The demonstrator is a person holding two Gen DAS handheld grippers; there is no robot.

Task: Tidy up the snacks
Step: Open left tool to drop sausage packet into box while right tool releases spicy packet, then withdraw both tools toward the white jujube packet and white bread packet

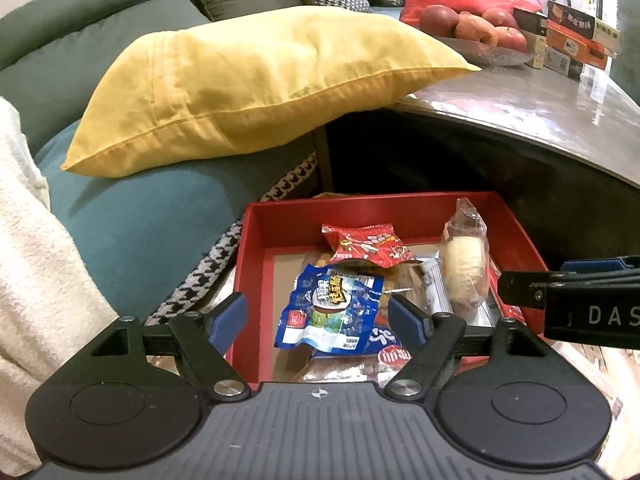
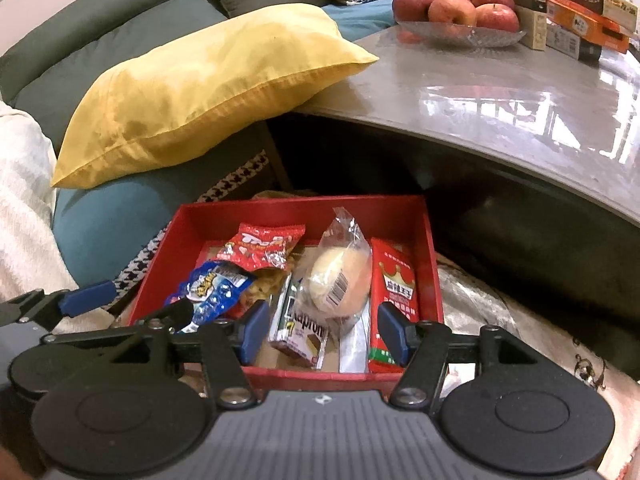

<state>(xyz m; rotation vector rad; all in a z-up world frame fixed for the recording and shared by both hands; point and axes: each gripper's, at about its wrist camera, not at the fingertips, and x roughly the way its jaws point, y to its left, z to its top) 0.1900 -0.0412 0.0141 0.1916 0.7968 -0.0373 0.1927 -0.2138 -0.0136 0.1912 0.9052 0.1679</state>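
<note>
Looking down from the left wrist view, the left tongs (image 1: 318, 316) stand open over the red box (image 1: 256, 240), nothing between the blue pads. The box, a shallow rectangular tray with stiff red walls, sits lower centre and holds crinkled packets: a blue foil packet (image 1: 328, 312) at the centre, a red packet (image 1: 368, 246) behind it, and a clear-wrapped bun (image 1: 466, 268) standing on end at the right, long axis running up the frame. A soft yellow pillow (image 1: 248, 88) fills the upper left; a glossy grey desk (image 1: 540, 108) carries a glass dish of apples (image 1: 472, 26) at the upper right.

In the right wrist view, the right tongs (image 2: 320, 332) are parted and grip nothing, hovering over the box's near wall (image 2: 320, 376). Between the pads lie a wafer packet (image 2: 296, 336) and the bun (image 2: 340, 284). A flat red carton (image 2: 394, 300) lies along the right wall, long axis pointing up the frame. The left tongs' tip (image 2: 86, 298) shows at the left edge.
</note>
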